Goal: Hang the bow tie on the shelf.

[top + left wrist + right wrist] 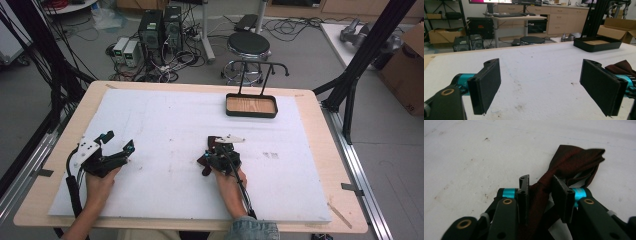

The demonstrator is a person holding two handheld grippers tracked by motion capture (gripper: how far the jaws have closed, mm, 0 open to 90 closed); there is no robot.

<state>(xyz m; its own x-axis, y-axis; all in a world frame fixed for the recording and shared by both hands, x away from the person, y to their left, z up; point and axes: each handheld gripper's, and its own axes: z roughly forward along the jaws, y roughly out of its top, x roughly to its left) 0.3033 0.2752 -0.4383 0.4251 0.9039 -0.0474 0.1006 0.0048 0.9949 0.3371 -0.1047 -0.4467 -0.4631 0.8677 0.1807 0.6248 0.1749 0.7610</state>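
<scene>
On the white surface [165,125] we kept both tools low near the front edge. Our right tool [541,192] was clenched on a dark red bow tie [574,160], its jaws pinching the narrow middle while one wing fanned out past the tips toward one o'clock. Our left tool [541,85], at nine o'clock from the bow tie, sat released, jaws wide apart. A black tray [251,106] stood at twelve o'clock, well apart.

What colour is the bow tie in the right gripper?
Dark maroon bow tie, best in the right gripper view.
</scene>
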